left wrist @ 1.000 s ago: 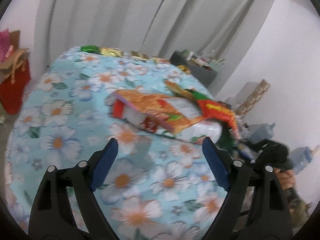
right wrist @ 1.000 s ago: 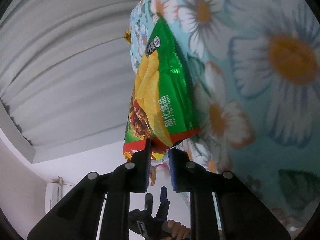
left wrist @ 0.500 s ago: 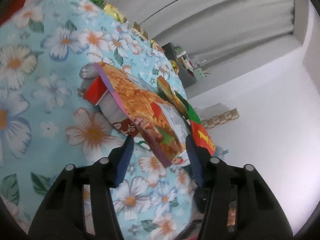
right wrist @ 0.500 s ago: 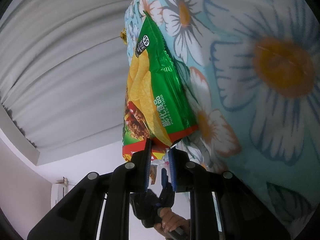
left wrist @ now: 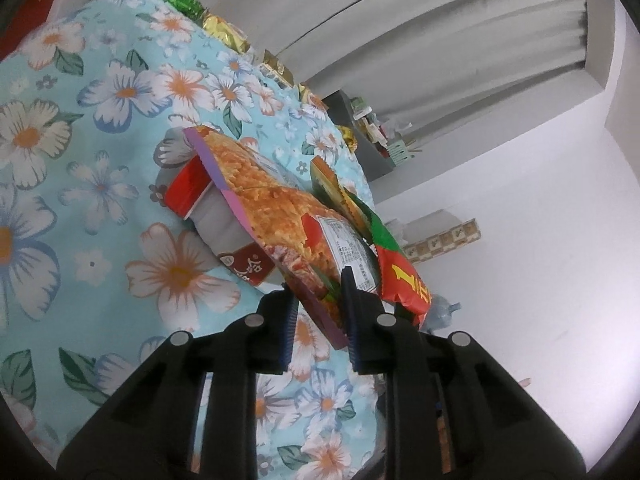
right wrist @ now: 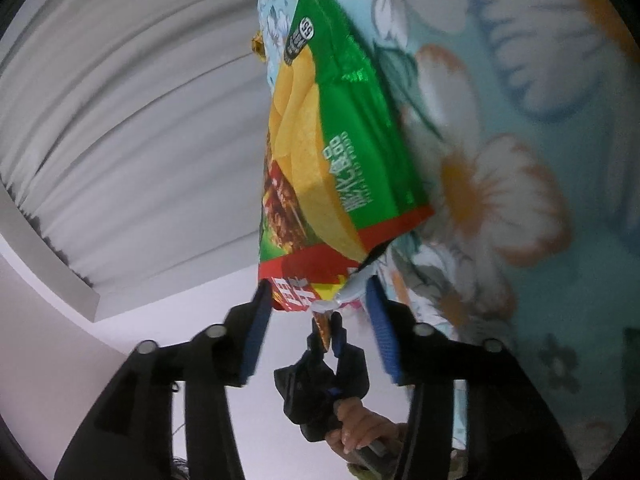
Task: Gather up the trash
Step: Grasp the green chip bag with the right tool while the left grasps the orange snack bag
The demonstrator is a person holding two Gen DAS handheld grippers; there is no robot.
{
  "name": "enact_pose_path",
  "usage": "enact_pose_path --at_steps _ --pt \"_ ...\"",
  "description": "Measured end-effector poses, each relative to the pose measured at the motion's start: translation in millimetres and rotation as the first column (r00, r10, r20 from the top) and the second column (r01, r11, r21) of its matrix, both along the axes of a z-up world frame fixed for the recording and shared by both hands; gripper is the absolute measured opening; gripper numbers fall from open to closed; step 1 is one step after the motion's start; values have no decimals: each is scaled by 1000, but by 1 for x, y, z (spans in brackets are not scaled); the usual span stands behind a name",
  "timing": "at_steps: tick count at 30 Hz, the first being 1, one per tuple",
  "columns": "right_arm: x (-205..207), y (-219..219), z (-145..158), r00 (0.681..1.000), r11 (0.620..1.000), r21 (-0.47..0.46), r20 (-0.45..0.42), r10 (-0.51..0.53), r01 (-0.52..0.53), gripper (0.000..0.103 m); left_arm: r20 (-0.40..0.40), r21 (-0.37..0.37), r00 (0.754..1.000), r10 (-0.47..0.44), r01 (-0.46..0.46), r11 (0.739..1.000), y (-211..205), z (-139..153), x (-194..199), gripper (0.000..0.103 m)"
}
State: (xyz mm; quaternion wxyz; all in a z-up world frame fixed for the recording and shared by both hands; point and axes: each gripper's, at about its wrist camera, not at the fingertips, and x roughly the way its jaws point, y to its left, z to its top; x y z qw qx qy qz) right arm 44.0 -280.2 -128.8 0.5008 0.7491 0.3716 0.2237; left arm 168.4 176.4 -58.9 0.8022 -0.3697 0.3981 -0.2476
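A pile of snack bags lies on the floral tablecloth. On top is an orange snack bag with a purple edge, over a grey-and-red packet. My left gripper is closing, and its pads pinch the orange bag's near corner. From the right wrist view the left gripper shows the same orange corner nipped between its fingers. A green chip bag hangs on the pile's other side. My right gripper is opening, with the bag's red bottom edge between its fingers and the pads off it.
Small green and gold wrappers lie along the table's far edge. A grey cabinet with clutter stands beyond, before grey curtains. A person's hand holds the left gripper's handle.
My left gripper rolled, came in to the orange bag and narrowed its jaws around the bag's corner. My right gripper's jaws spread apart from the green bag's bottom edge.
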Motion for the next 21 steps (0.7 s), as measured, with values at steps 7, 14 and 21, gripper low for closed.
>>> enact_pose_path --at_steps 7,14,21 --pt "14 6 4 999 999 5 -23 -32 32 59 49 83 999 1 -5 997 -7 13 -10 18" --pt "34 6 -1 996 997 10 -50 -76 76 59 89 144 996 -6 -7 990 -12 21 -16 18" --pt "42 9 0 994 996 -2 -60 -94 94 51 119 198 993 -8 -16 980 -18 27 -21 18"
